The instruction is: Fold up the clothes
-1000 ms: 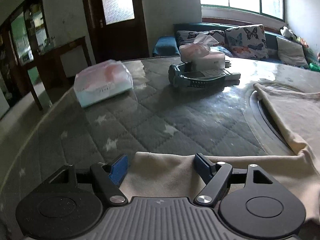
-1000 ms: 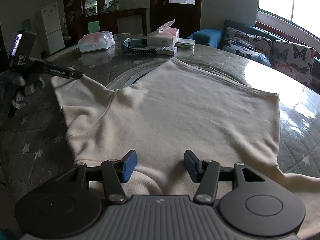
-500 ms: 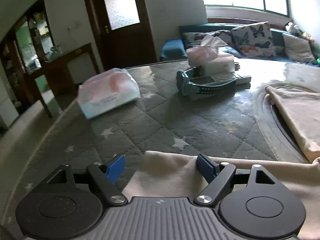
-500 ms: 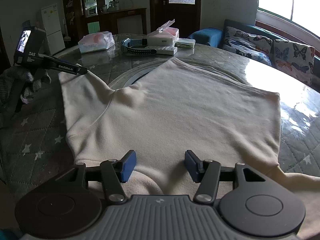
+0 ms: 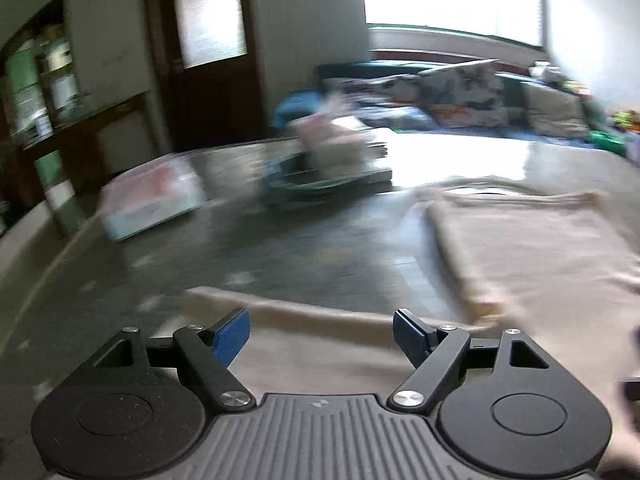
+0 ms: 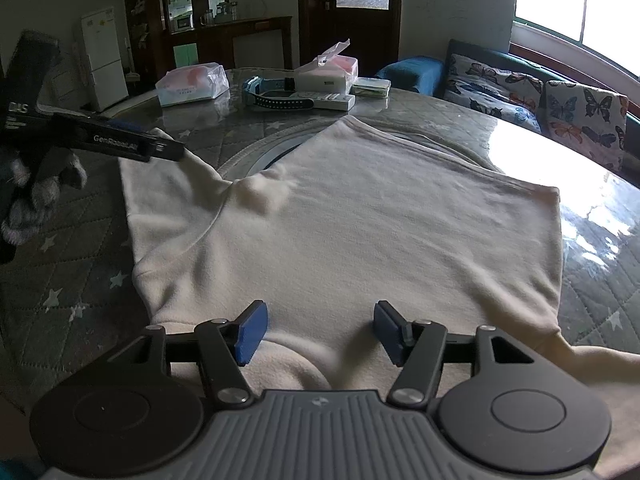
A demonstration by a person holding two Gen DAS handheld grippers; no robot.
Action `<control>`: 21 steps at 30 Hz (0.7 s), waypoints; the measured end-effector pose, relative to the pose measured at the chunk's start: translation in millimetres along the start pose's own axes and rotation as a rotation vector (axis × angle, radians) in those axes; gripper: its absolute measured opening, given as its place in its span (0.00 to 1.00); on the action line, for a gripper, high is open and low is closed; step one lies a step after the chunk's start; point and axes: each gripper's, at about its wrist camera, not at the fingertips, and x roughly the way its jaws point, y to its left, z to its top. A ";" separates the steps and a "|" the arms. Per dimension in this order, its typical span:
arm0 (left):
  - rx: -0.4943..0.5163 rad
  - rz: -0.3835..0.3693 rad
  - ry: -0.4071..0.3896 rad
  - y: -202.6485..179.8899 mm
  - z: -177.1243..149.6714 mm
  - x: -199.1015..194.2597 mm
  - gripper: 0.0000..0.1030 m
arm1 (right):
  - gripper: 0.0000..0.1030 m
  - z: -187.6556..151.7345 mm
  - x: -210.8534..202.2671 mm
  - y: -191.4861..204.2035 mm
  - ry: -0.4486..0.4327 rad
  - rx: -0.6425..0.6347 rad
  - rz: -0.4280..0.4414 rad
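Observation:
A cream T-shirt [image 6: 360, 224] lies spread flat on the round table. My right gripper [image 6: 316, 328] is open, hovering over the shirt's near edge by the neckline. My left gripper [image 5: 322, 330] looks open in its own blurred view, with the sleeve cloth [image 5: 320, 344] between and under its fingers. In the right wrist view the left gripper [image 6: 168, 151] sits at the left sleeve's tip [image 6: 192, 160], and the sleeve is lifted off the table there. The shirt body also shows in the left wrist view [image 5: 540, 248].
At the table's far side lie a wet-wipes pack [image 6: 192, 84], a blue wristwatch [image 6: 272, 94], a tissue box [image 6: 328, 72] and remote controls [image 6: 332, 100]. A sofa with butterfly cushions [image 6: 560, 104] stands beyond. The quilted star tablecloth [image 6: 72, 280] covers the table.
My left gripper has risen and swung right toward the shirt body, carrying the sleeve tip with it; its view is now motion-blurred. My right gripper has stayed still.

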 end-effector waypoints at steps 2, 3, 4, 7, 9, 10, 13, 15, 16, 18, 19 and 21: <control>0.028 -0.045 -0.002 -21.2 3.9 3.5 0.79 | 0.59 -0.4 0.0 0.0 -0.002 0.001 -0.001; 0.040 -0.065 -0.002 -31.2 5.7 6.1 0.79 | 0.59 -0.5 0.0 -0.2 -0.002 0.003 -0.001; 0.054 -0.076 0.000 -40.8 6.8 8.9 0.79 | 0.59 -0.5 -0.1 -0.4 -0.002 0.003 0.000; 0.101 -0.040 0.016 -58.9 4.7 21.6 0.78 | 0.59 -0.1 0.0 -0.9 -0.002 0.005 0.002; 0.106 -0.018 0.039 -58.5 0.4 29.9 0.80 | 0.60 -0.2 0.3 -0.9 -0.003 0.005 0.005; 0.110 -0.012 0.042 -56.4 -2.6 32.0 0.80 | 0.60 -0.2 0.3 -1.3 -0.004 0.005 0.007; 0.086 -0.020 0.042 -50.3 -4.8 31.2 0.80 | 0.61 -0.9 0.2 -2.9 -0.007 0.006 0.013; 0.043 -0.040 0.050 -43.6 -3.6 29.5 0.80 | 0.61 -0.9 0.3 -3.1 -0.009 0.005 0.014; 0.022 -0.049 0.054 -40.3 -3.0 28.6 0.80 | 0.61 -1.0 0.2 -2.9 -0.009 0.005 0.013; -0.016 -0.059 0.048 -32.3 -2.5 22.5 0.81 | 0.61 -1.2 -0.1 -2.4 -0.009 0.005 0.012; -0.032 -0.053 0.043 -27.9 -2.2 18.7 0.82 | 0.61 -1.2 -0.2 -2.3 -0.009 0.006 0.012; -0.055 -0.027 0.037 -18.5 -3.3 11.7 0.84 | 0.62 -1.2 -0.3 -1.3 -0.009 0.004 0.009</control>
